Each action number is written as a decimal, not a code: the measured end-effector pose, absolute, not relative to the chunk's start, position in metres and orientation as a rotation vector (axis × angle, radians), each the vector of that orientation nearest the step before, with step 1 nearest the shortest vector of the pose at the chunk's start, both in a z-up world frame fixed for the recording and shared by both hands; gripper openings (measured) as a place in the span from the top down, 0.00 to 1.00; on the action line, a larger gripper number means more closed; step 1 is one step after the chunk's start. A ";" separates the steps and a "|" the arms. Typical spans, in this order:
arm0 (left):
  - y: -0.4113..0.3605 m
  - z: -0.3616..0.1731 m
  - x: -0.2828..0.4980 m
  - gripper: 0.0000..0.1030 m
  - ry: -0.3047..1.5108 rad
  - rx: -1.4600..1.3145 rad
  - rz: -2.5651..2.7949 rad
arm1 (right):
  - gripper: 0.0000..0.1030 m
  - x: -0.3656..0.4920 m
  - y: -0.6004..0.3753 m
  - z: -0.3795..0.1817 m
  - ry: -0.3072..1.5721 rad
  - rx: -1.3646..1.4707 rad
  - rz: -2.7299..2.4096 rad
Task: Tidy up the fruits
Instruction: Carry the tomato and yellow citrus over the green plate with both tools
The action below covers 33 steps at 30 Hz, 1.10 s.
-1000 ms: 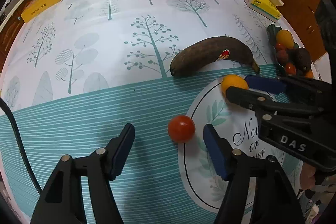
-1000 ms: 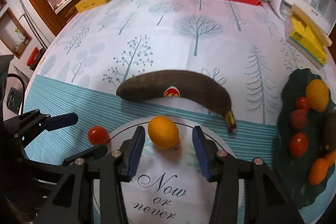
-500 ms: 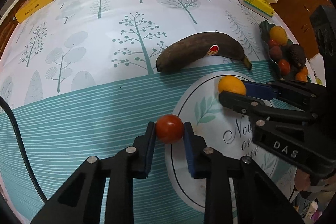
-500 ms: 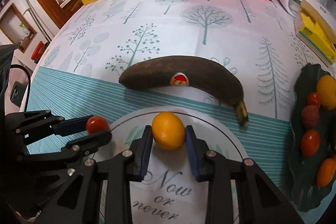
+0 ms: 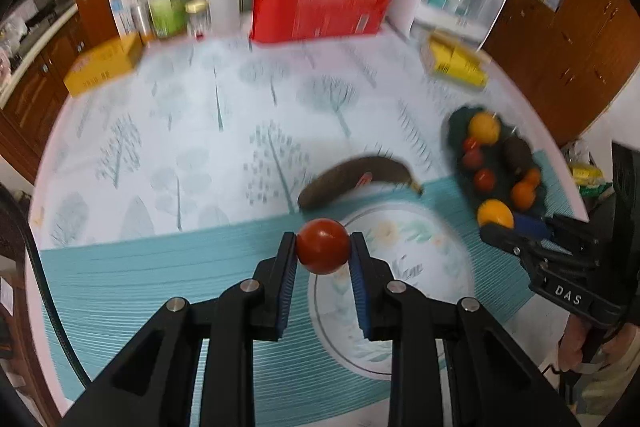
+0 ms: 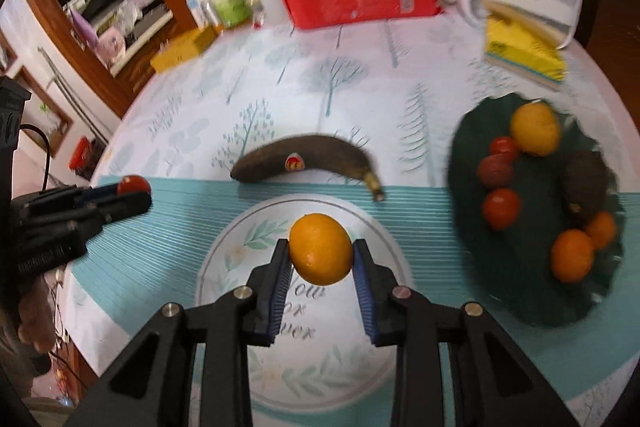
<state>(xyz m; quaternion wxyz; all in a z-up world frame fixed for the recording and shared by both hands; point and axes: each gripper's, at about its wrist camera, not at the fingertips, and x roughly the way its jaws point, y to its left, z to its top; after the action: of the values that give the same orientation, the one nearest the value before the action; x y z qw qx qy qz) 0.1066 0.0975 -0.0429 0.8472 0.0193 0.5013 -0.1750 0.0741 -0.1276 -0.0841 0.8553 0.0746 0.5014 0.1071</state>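
Fruits are mid-transfer; both grippers are loaded.

Left wrist view: left gripper (image 5: 322,247) clamped on a tomato (image 5: 322,246), pads touching both its sides, fruit apparently clear of the tablecloth (image 5: 160,267). Banana (image 5: 356,179) lies beyond at 12 o'clock. Dark plate (image 5: 456,131) at 2 o'clock holds oranges and tomatoes. Right gripper (image 5: 500,223) at 3 o'clock carries an orange (image 5: 495,213); its body reads "DAS".

Right wrist view: right gripper (image 6: 321,251) clamped on the orange (image 6: 321,249), above the printed round panel; "ow", "or" and mirrored-looking letters partly readable, the rest hidden. Banana (image 6: 304,163) at 12 o'clock bears a red sticker, text too small. Plate (image 6: 468,247) at 3 o'clock.

Judgement: carry step. Next move calls for swinging each fruit over the plate, lowering into a bare gap, then releasing.
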 end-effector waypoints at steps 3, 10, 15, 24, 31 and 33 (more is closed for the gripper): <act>0.090 -0.011 0.099 0.77 1.013 0.040 -0.382 | 0.70 0.060 -0.146 -0.057 1.008 0.165 0.209; 0.035 0.039 0.090 0.76 0.934 0.106 -0.441 | 0.70 0.043 -0.188 -0.003 0.914 0.183 0.146; -0.021 0.064 0.093 0.76 0.894 0.139 -0.502 | 0.70 0.041 -0.226 0.036 0.851 0.177 0.105; -0.122 0.063 0.108 0.76 0.886 0.191 -0.569 | 0.70 0.054 -0.286 0.066 0.792 0.144 0.062; -0.180 -0.004 0.139 0.76 1.027 0.207 -0.555 | 0.70 0.084 -0.324 0.013 0.904 0.190 0.076; -0.189 -0.028 0.148 0.76 1.073 0.208 -0.543 | 0.70 0.093 -0.330 -0.009 0.950 0.200 0.089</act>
<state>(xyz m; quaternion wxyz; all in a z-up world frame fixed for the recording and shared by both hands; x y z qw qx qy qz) 0.1482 -0.1890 -0.0275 0.8195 0.0975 0.5040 -0.2547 0.0928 -0.3295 -0.0090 0.8835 0.0960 0.4564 0.0428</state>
